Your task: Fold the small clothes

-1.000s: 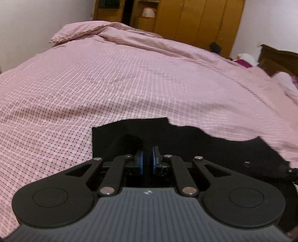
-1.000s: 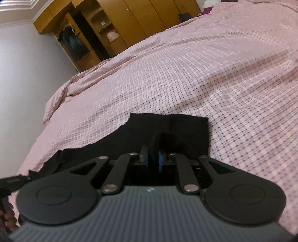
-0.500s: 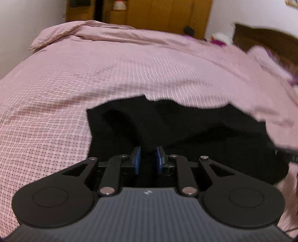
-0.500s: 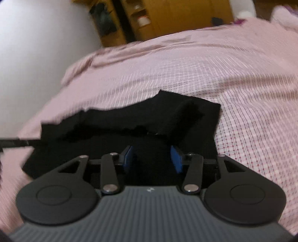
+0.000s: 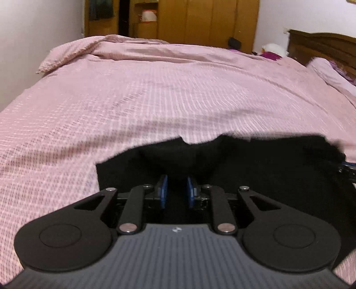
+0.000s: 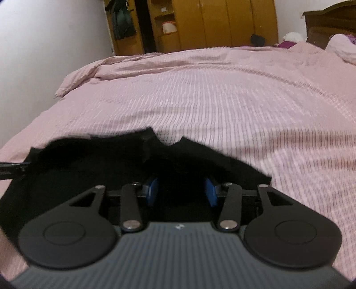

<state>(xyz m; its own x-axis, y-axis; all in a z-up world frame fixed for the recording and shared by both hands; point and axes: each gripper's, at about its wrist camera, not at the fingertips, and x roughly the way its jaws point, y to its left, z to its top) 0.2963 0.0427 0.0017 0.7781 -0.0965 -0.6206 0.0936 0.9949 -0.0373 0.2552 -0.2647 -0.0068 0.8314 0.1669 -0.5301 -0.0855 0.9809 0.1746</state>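
Left wrist view: bedroom, one bed with pink checked bedspread [image 5: 155, 106], one wooden wardrobe [image 5: 200, 20] at the far wall, one dark headboard [image 5: 322, 46] at right. One black garment [image 5: 267, 169] lies on the bedspread at the near edge, right in front of the left gripper [image 5: 176, 192]. Two blue pads [image 5: 164, 191], narrow gap between them; black cloth fills the gap, grip itself cannot be confirmed.

Right wrist view: same bedspread [image 6: 222, 100], wardrobe [image 6: 211, 22]. Same one garment [image 6: 89, 164], blurred. Right gripper [image 6: 181, 193] spread wide, two blue pads [image 6: 153, 192] well apart, cloth lying between them unpinched.
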